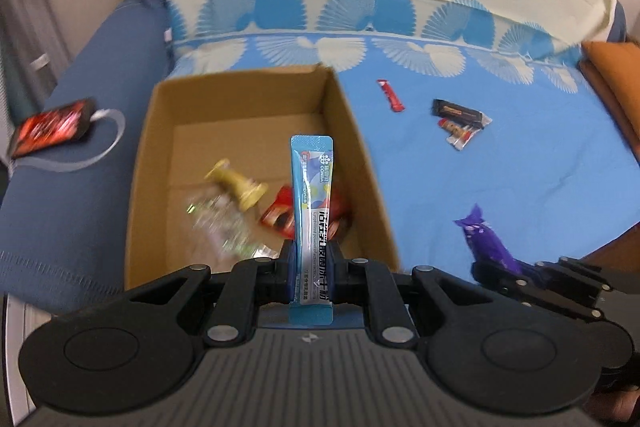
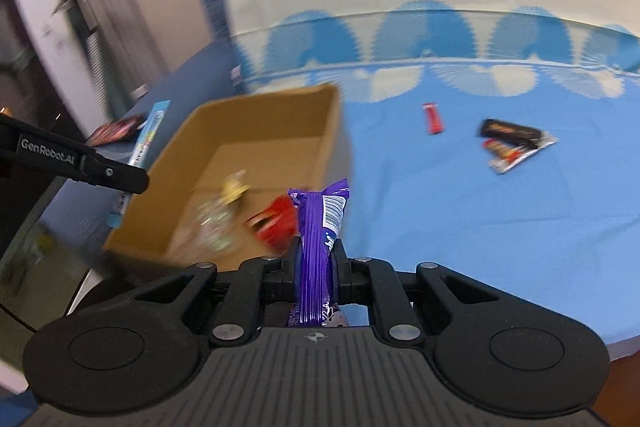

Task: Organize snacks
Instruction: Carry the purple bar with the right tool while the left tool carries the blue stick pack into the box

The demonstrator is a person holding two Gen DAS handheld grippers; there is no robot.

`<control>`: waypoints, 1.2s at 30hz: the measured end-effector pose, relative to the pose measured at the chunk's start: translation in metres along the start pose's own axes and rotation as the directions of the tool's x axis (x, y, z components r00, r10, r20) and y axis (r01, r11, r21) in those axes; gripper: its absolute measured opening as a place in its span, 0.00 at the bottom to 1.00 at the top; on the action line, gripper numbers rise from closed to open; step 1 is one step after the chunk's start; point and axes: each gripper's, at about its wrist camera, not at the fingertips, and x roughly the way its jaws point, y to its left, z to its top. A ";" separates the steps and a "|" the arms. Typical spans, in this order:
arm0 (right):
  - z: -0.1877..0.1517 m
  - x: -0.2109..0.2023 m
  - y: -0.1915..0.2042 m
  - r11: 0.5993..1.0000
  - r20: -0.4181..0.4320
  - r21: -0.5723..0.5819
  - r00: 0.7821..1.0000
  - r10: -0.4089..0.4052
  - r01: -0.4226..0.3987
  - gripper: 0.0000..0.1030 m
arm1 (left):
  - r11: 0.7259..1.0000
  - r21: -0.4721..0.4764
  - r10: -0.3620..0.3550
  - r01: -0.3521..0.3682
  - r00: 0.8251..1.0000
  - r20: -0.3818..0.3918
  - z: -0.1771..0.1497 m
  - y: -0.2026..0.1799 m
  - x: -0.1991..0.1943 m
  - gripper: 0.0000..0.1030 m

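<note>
Pinching a light, floppy blue sachet (image 1: 311, 211) mid-length in the left gripper (image 1: 312, 263) above the cardboard box (image 1: 352, 131); clamping a soft, crinkly purple packet (image 2: 318, 247) likewise in the right gripper (image 2: 316, 263), beside the box.

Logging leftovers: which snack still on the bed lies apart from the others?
The red bar, alone; the black bar and the red-and-white packet overlap each other.

Cardboard box (image 1: 248, 131) stands open-topped, far half of its floor bare; red wrapper (image 1: 280, 213) and yellow candy (image 1: 236, 183) crowd the near side.
</note>
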 end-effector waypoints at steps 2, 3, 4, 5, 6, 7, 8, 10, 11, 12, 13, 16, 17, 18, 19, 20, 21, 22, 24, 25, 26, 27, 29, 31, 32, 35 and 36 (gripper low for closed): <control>-0.005 -0.004 0.021 0.999 -0.015 -0.036 1.000 0.012 -0.012 0.14 | 1.000 -0.021 -0.002 0.002 1.000 0.012 -0.017 0.010 -0.011 0.16; -0.007 -0.007 0.031 0.998 -0.018 -0.055 1.000 0.012 -0.013 0.14 | 0.999 -0.032 -0.010 0.010 1.000 0.015 -0.025 0.015 -0.016 0.16; -0.009 -0.009 0.038 0.997 -0.018 -0.071 1.000 0.012 -0.013 0.14 | 0.999 -0.041 -0.016 0.016 1.000 0.018 -0.031 0.019 -0.019 0.16; -0.009 -0.012 0.045 0.996 -0.016 -0.087 1.000 0.011 -0.012 0.14 | 0.999 -0.047 -0.021 0.022 1.000 0.022 -0.036 0.023 -0.022 0.16; -0.010 -0.015 0.050 0.995 -0.014 -0.097 1.000 0.009 -0.011 0.14 | 0.998 -0.052 -0.025 0.026 0.999 0.027 -0.041 0.026 -0.025 0.16; -0.011 -0.017 0.054 0.994 -0.014 -0.105 1.000 0.006 -0.008 0.14 | 0.998 -0.055 -0.027 0.029 0.999 0.031 -0.045 0.029 -0.027 0.16; -0.011 -0.016 0.056 0.994 -0.018 -0.110 1.000 0.002 -0.004 0.14 | 0.998 -0.059 -0.031 0.033 0.999 0.033 -0.047 0.031 -0.028 0.16; -0.013 -0.015 0.060 0.993 -0.031 -0.115 0.999 -0.009 0.006 0.14 | 0.997 -0.065 -0.044 0.046 0.998 0.032 -0.047 0.034 -0.026 0.16; -0.013 -0.013 0.062 0.993 -0.038 -0.117 0.999 -0.014 0.009 0.14 | 0.996 -0.067 -0.048 0.051 0.998 0.036 -0.046 0.036 -0.025 0.16; -0.012 -0.011 0.063 0.993 -0.046 -0.121 0.999 -0.016 0.011 0.14 | 0.996 -0.070 -0.050 0.052 0.998 0.042 -0.045 0.038 -0.025 0.16; -0.012 -0.009 0.064 0.992 -0.051 -0.127 0.999 -0.019 0.012 0.14 | 0.996 -0.075 -0.048 0.052 0.998 0.045 -0.043 0.040 -0.022 0.16; -0.006 -0.002 0.066 0.990 -0.061 -0.140 0.998 -0.028 0.019 0.14 | 0.993 -0.100 -0.057 0.061 0.997 0.046 -0.038 0.046 -0.017 0.16; -0.006 0.000 0.067 0.990 -0.065 -0.139 0.998 -0.026 0.017 0.14 | 0.993 -0.103 -0.057 0.061 0.997 0.045 -0.037 0.048 -0.015 0.16; -0.004 0.003 0.069 0.990 -0.072 -0.141 0.997 -0.025 0.015 0.14 | 0.993 -0.106 -0.054 0.058 0.998 0.042 -0.035 0.050 -0.013 0.16; -0.004 0.007 0.070 0.989 -0.078 -0.146 0.997 -0.025 0.013 0.14 | 0.993 -0.108 -0.052 0.056 0.998 0.039 -0.034 0.052 -0.011 0.16; -0.002 0.010 0.071 0.989 -0.084 -0.150 0.996 -0.024 0.011 0.14 | 0.992 -0.112 -0.049 0.053 0.998 0.036 -0.032 0.055 -0.008 0.16; 0.000 0.014 0.073 0.988 -0.090 -0.155 0.996 -0.023 0.009 0.14 | 0.992 -0.119 -0.045 0.048 0.998 0.032 -0.031 0.059 -0.005 0.16; 0.002 0.018 0.074 0.987 -0.094 -0.158 0.995 -0.024 0.009 0.14 | 0.991 -0.126 -0.042 0.046 0.999 0.029 -0.028 0.063 -0.002 0.16; 0.007 0.024 0.076 0.987 -0.099 -0.163 0.995 -0.022 0.006 0.14 | 0.989 -0.141 -0.036 0.039 0.999 0.025 -0.022 0.071 0.004 0.16; 0.010 0.028 0.077 0.987 -0.102 -0.163 0.995 -0.019 0.002 0.14 | 0.989 -0.145 -0.034 0.037 0.999 0.024 -0.020 0.074 0.006 0.16; 0.013 0.032 0.077 0.986 -0.104 -0.164 0.994 -0.016 -0.001 0.14 | 0.988 -0.150 -0.031 0.035 0.999 0.023 -0.017 0.077 0.009 0.16; 0.017 0.036 0.079 0.986 -0.106 -0.167 0.994 -0.012 -0.006 0.14 | 0.987 -0.155 -0.028 0.031 0.999 0.023 -0.013 0.080 0.012 0.16; 0.025 0.047 0.082 0.985 -0.110 -0.174 0.994 -0.002 -0.017 0.14 | 0.987 -0.162 -0.023 0.027 0.999 0.023 -0.006 0.085 0.018 0.16; 0.032 0.056 0.084 0.983 -0.112 -0.181 0.994 0.007 -0.028 0.14 | 0.986 -0.166 -0.019 0.022 1.000 0.023 0.001 0.089 0.024 0.16; 0.035 0.060 0.085 0.982 -0.111 -0.184 0.994 0.011 -0.031 0.14 | 0.986 -0.168 -0.016 0.019 1.000 0.021 0.004 0.092 0.028 0.16; 0.044 0.075 0.087 0.980 -0.115 -0.193 0.993 0.017 -0.040 0.14 | 0.986 -0.164 -0.012 0.014 1.000 0.017 0.016 0.097 0.039 0.16; 0.046 0.081 0.087 0.979 -0.118 -0.198 0.993 0.018 -0.041 0.14 | 0.987 -0.163 -0.007 0.009 1.000 0.017 0.020 0.099 0.044 0.16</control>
